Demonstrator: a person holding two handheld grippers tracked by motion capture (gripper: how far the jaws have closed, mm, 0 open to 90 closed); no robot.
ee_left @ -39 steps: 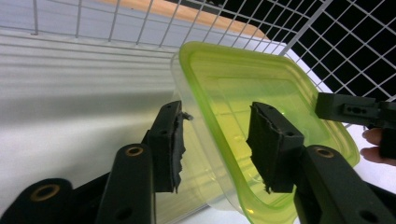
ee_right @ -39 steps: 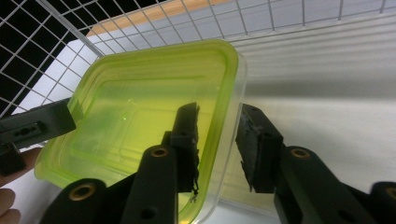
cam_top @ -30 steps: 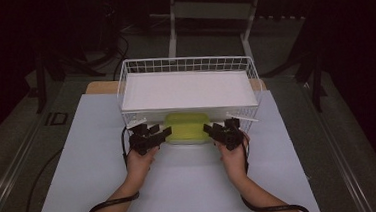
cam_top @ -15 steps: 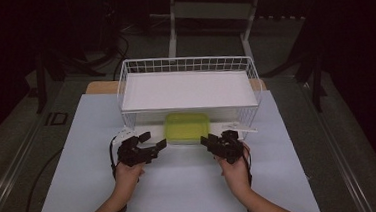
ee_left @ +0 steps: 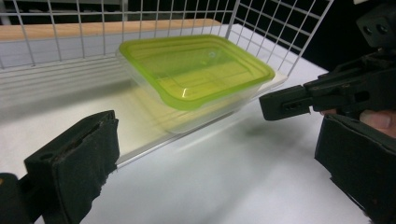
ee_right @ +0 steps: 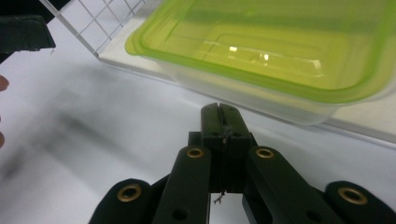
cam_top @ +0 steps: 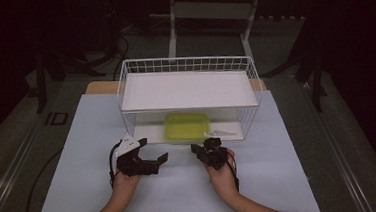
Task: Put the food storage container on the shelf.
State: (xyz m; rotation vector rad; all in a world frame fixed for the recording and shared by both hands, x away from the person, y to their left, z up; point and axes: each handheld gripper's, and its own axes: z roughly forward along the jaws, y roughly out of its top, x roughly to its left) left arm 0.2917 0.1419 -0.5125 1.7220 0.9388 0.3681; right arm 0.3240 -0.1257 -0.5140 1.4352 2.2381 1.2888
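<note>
A green box with a green lid sits on the bottom of a white wire basket. It is on the near side of the basket, close to the middle. In the left tool view the box looks see-through under its lid, and it rests on a flat white floor. In the right tool view the box is very close and a bit blurry.

The basket has a white shelf across its top. The box sits under this shelf. A small thin thing lies to the right of the box, but it is too small to tell what it is.

The basket stands on a white table. Two hands hold two black tools on the near side of the basket, and neither tool touches the box.

The left tool is near and to the left of the box. Its two jaws are spread wide apart with nothing between them. In its own view the left tool has one jaw at the left and one at the right. The left hand holds it from below.

The right tool is just near of the box, a bit to the right. In its own view the right tool has its jaws pressed tight together with nothing in them. The right hand holds it.
</note>
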